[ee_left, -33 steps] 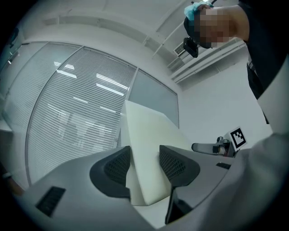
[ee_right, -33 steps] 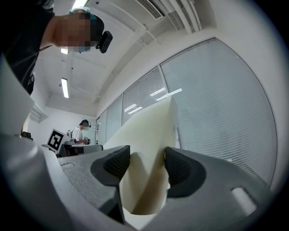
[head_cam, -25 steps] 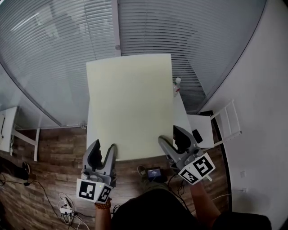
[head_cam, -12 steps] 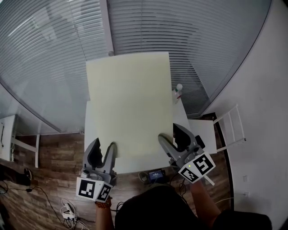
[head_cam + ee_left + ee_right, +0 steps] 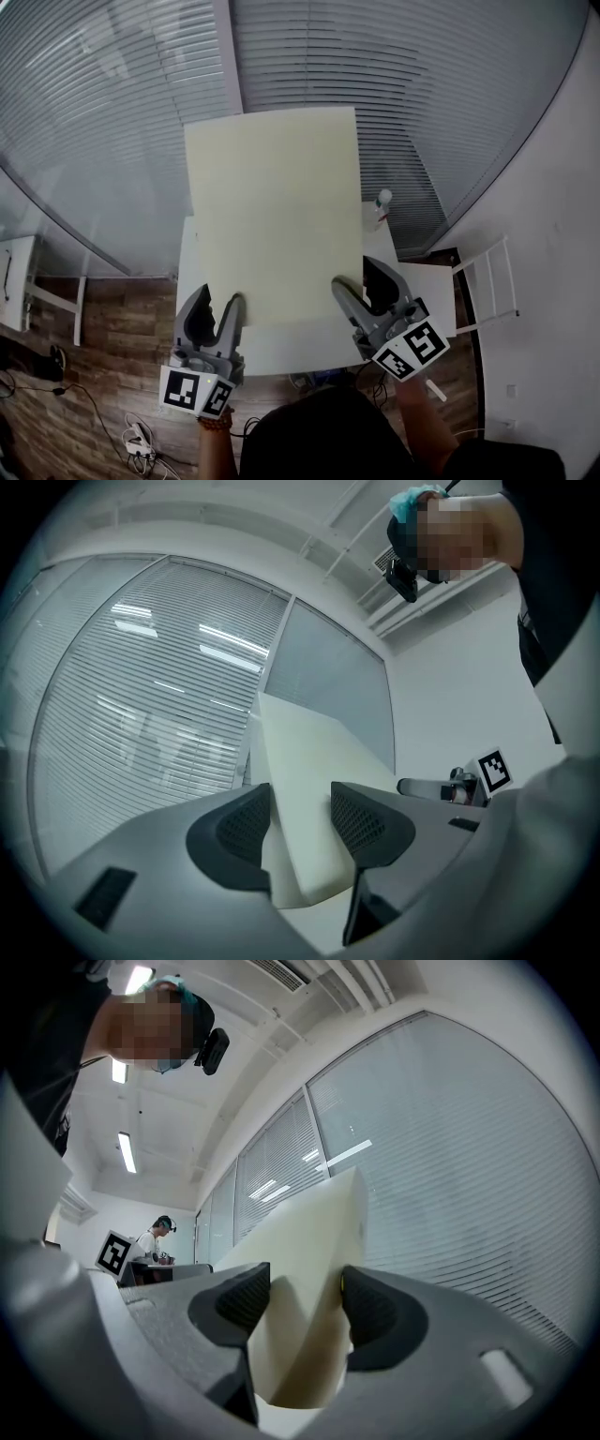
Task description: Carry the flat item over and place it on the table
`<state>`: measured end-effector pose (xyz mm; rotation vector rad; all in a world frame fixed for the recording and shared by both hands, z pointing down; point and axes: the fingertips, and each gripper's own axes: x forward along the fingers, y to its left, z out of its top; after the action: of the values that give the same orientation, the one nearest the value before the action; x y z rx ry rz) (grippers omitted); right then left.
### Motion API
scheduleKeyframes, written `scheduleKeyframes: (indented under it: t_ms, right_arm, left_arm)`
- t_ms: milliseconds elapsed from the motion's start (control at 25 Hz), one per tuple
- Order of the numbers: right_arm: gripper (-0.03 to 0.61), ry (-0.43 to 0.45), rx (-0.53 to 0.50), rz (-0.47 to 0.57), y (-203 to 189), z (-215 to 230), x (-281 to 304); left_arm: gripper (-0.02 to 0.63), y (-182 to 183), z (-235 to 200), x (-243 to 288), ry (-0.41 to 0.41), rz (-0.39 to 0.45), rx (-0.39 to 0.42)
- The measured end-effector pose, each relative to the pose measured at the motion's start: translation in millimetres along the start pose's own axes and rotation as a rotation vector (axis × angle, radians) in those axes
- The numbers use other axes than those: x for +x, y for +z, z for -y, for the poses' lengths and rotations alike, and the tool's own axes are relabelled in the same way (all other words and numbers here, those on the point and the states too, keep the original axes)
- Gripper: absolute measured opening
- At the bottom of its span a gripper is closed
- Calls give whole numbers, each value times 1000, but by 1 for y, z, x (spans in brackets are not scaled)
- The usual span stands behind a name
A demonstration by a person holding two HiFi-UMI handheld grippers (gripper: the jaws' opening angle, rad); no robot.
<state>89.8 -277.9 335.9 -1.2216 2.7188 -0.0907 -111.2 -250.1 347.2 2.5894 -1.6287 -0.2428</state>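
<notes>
My left gripper (image 5: 217, 307) and right gripper (image 5: 361, 286) each have fingers pinching a near corner of the board (image 5: 274, 211). The board is over the counter (image 5: 281, 347), running past its far edge; contact cannot be confirmed.

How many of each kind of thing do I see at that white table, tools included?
Board: 1
Grippers: 2, the left gripper and the right gripper, each shut on the board
Table: 1
Bottle: 1
Total: 5
</notes>
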Motion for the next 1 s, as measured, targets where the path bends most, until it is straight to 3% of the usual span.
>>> scheduleKeyframes:
  t_ms: [1000]
  right_arm:
    - [241, -6, 29, -8, -14, 64, 22]
  left_arm:
    - [202, -21, -2, 64, 7, -23, -3]
